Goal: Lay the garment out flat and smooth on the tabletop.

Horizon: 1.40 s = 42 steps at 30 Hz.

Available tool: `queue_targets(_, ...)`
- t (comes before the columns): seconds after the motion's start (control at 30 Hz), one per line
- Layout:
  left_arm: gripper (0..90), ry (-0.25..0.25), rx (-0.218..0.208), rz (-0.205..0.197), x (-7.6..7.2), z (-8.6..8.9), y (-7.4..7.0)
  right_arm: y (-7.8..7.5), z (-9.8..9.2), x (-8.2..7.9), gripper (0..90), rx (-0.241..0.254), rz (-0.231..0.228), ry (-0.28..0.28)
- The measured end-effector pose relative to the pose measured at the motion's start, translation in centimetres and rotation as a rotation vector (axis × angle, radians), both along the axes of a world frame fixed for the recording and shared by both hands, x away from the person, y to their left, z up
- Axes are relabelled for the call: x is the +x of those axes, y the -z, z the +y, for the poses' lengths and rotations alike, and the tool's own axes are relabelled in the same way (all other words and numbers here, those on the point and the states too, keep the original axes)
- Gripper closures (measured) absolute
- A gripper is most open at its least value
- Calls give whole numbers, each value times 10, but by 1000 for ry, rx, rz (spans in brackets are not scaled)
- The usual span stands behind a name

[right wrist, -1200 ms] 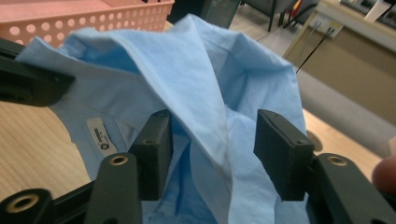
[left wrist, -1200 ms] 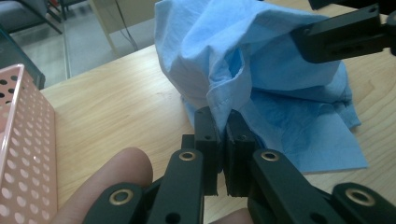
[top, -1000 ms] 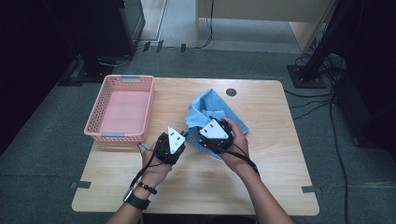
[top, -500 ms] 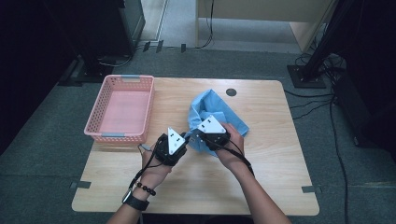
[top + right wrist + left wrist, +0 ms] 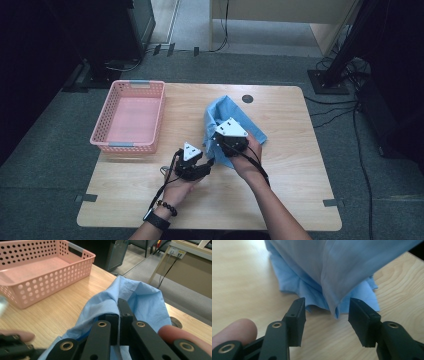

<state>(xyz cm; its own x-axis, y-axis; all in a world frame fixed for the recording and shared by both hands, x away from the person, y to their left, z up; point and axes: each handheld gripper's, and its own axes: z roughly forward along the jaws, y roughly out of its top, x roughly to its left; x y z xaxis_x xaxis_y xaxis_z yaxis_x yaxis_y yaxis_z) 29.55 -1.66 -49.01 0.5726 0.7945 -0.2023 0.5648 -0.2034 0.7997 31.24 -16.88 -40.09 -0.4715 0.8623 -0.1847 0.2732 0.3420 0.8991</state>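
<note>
The left claw (image 5: 206, 165) sits low over the surface (image 5: 300, 165), jaws spread wide with nothing between them yet; in the left gripper view a hanging corner of the blue cloth (image 5: 342, 272) dangles right in the gap. My guess is it means to take that corner. It should slide forward until the fold sits deep between the pads, then close squarely, so it catches the cloth's edge and not just the tip. Off to the far left the pink basket (image 5: 131, 116) stands empty. To the right, the right claw (image 5: 118, 317) is clamped tight on a bunched fold of the cloth and holds it raised, the rest pooled on the surface near the middle. It ought to hold level so the corner doesn't swing.
</note>
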Motion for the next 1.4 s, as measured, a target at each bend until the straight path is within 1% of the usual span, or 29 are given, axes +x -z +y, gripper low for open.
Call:
queue_targets(0.03, 451, -5, -6, 16, 1, -3, 2, -1, 0, 0, 900, 3, 0, 0)
queue_targets(0.07, 445, -7, -8, 22, 2, -5, 3, -2, 0, 0, 900, 7, -2, 2)
queue_targets(0.13, 447, -10, -14, 33, 3, -10, 6, -5, -1, 0, 900, 19, -4, -2)
queue_targets(0.2, 484, -17, -9, 49, 6, -16, 10, -7, -2, -1, 900, 35, -3, -3)
queue_targets(0.27, 575, -23, -11, 61, 8, -18, 13, -9, -3, -2, 900, 40, -2, -4)
queue_targets(0.3, 649, -22, -16, 67, 8, -18, 14, -10, -4, -3, 900, 43, 1, -2)
queue_targets(0.4, 803, -7, -13, 59, 9, -14, 12, -11, -10, -5, 900, 42, -3, 0)
queue_targets(0.43, 838, -6, -10, 54, 9, -11, 10, -10, -13, -6, 900, 43, 0, 3)
queue_targets(0.5, 870, -5, -5, 39, 10, -4, 6, -9, -19, -7, 900, 47, 1, 11)
queue_targets(0.53, 875, -14, -4, 33, 10, 1, 4, -8, -23, -7, 900, 49, 2, 17)
queue_targets(0.63, 880, -44, 11, -2, 12, 17, -5, -4, -35, -7, 900, 57, 8, 42)
queue_targets(0.73, 880, -80, 42, -59, 12, 32, -18, 1, -43, -7, 900, 56, 17, 60)
queue_targets(0.77, 880, -92, 50, -82, 12, 38, -24, 3, -46, -7, 900, 56, 22, 66)
queue_targets(0.8, 881, -99, 55, -94, 12, 41, -28, 6, -48, -7, 900, 56, 31, 71)
queue_targets(0.87, 887, -108, 75, -142, 13, 45, -41, 10, -50, -8, 900, 56, 41, 76)
queue_targets(0.9, 890, -107, 83, -157, 13, 46, -45, 13, -52, -8, 900, 60, 48, 78)
queue_targets(0.97, 893, -106, 116, -203, 12, 46, -57, 18, -53, -9, 900, 70, 58, 83)
queue_targets(1.03, 895, -98, 140, -240, 11, 46, -65, 21, -55, -11, 900, 71, 64, 86)
queue_targets(1.1, 896, -85, 165, -267, 9, 43, -70, 26, -58, -13, 900, 73, 76, 91)
queue_targets(1.17, 896, -62, 200, -287, 7, 39, -72, 30, -61, -14, 900, 71, 84, 95)
queue_targets(1.23, 896, -50, 201, -284, 6, 38, -71, 34, -64, -15, 878, 74, 92, 99)
queue_targets(1.3, 896, -50, 195, -276, 6, 37, -70, 36, -67, -15, 799, 72, 100, 86)
queue_targets(1.4, 895, -47, 192, -275, 6, 35, -71, 37, -65, -19, 677, 23, 83, 56)
